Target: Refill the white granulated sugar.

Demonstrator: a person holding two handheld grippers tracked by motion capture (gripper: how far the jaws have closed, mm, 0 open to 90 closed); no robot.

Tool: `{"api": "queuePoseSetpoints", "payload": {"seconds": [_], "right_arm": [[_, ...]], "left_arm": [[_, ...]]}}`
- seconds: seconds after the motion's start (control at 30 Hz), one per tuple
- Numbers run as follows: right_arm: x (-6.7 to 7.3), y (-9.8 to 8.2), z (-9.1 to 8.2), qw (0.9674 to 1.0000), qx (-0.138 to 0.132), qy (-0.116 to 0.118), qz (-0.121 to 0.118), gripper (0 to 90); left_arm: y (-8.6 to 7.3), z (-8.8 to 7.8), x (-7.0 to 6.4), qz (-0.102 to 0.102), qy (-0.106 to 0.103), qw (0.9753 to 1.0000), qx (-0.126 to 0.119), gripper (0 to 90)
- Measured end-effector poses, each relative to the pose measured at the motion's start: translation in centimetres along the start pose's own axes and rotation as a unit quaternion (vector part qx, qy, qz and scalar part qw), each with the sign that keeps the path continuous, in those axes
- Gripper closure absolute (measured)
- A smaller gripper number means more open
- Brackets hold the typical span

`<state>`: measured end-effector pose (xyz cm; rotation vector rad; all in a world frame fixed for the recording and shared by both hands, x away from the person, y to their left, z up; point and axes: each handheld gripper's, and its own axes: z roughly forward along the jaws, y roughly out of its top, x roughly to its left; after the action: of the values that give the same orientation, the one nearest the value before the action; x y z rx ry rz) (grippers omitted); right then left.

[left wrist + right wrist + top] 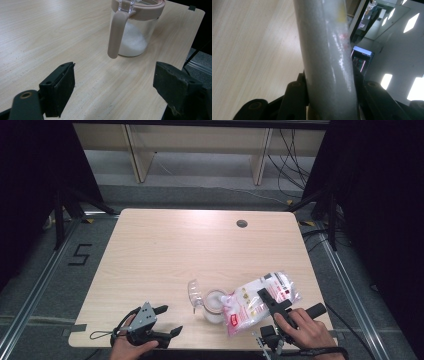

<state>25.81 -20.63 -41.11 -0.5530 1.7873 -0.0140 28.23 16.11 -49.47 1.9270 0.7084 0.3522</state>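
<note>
pale woodgrain table; left gripper spread; right gripper pinching glossy bag.

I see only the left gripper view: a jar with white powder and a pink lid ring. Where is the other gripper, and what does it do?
Observer: In the high view the right gripper is shut on a bag of white powder, at the near right part of the table.
Operator: Is the bag near the jar?
Observer: Yes. The bag's lower end lies against the jar, tilted toward its open mouth.
Operator: Where is the jar's cover?
Observer: A clear flip lid stands open on the jar's left side.
Operator: And my left gripper?
Observer: The left gripper is open, apart from the jar, near the table's front edge.
</note>
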Motion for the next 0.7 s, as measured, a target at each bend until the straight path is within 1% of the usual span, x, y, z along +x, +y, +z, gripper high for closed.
{"api": "queuePoseSetpoints", "payload": {"seconds": [0.07,0.2,0.23,0.27,0.3,0.33,0.37,0.4,0.43,0.47,0.57,0.6,0.7], "right_arm": [[-0.10,0.01,0.00,1.0000,-0.001,0.002,-0.004,68.3],[-0.04,-0.06,0.07,1.0000,-0.001,0.000,-0.004,68.3],[-0.10,-0.05,0.05,1.0000,0.002,0.006,-0.005,68.4],[-0.28,-0.07,0.13,0.9999,-0.006,0.002,-0.016,68.4],[-0.27,-0.07,0.11,0.9999,-0.005,0.002,-0.016,68.4],[-0.11,-0.07,0.09,1.0000,-0.004,-0.001,-0.007,68.4],[-0.14,-0.08,0.02,1.0000,-0.002,0.003,-0.004,68.4],[-0.24,-0.09,0.03,1.0000,-0.005,0.002,-0.008,68.6],[-0.14,-0.10,0.01,1.0000,-0.004,0.000,0.000,68.6],[-0.25,-0.10,0.04,0.9999,-0.008,-0.001,-0.007,68.6],[-0.23,-0.12,0.05,0.9999,-0.008,-0.001,-0.007,68.7],[-0.23,-0.13,0.06,0.9999,-0.008,-0.001,-0.007,68.7],[-0.22,-0.13,0.05,0.9999,-0.008,-0.001,-0.006,68.9]], "left_arm": [[0.01,0.00,0.01,0.002,-0.001,1.0000,0.001,17.2],[0.01,-0.01,0.01,0.002,-0.001,1.0000,0.001,17.2],[0.00,0.00,0.00,0.001,-0.001,1.0000,0.001,17.2],[0.00,-0.01,0.00,0.001,-0.001,1.0000,0.001,17.2],[0.00,-0.01,0.01,0.001,-0.001,1.0000,0.001,17.2],[0.00,-0.01,0.00,0.001,-0.001,1.0000,0.001,17.2],[0.01,-0.01,0.01,0.002,-0.001,1.0000,0.001,17.2],[0.01,-0.02,0.01,0.001,-0.001,1.0000,0.001,17.2],[0.01,-0.01,0.01,0.002,0.000,1.0000,0.000,17.2],[0.03,-0.07,-0.01,0.001,0.001,1.0000,0.003,17.2],[0.01,-0.01,0.00,0.000,0.000,1.0000,0.000,17.2],[0.04,-0.07,0.01,0.001,-0.001,1.0000,0.004,17.2],[0.04,-0.08,0.02,0.001,-0.001,1.0000,0.004,17.2]]}}
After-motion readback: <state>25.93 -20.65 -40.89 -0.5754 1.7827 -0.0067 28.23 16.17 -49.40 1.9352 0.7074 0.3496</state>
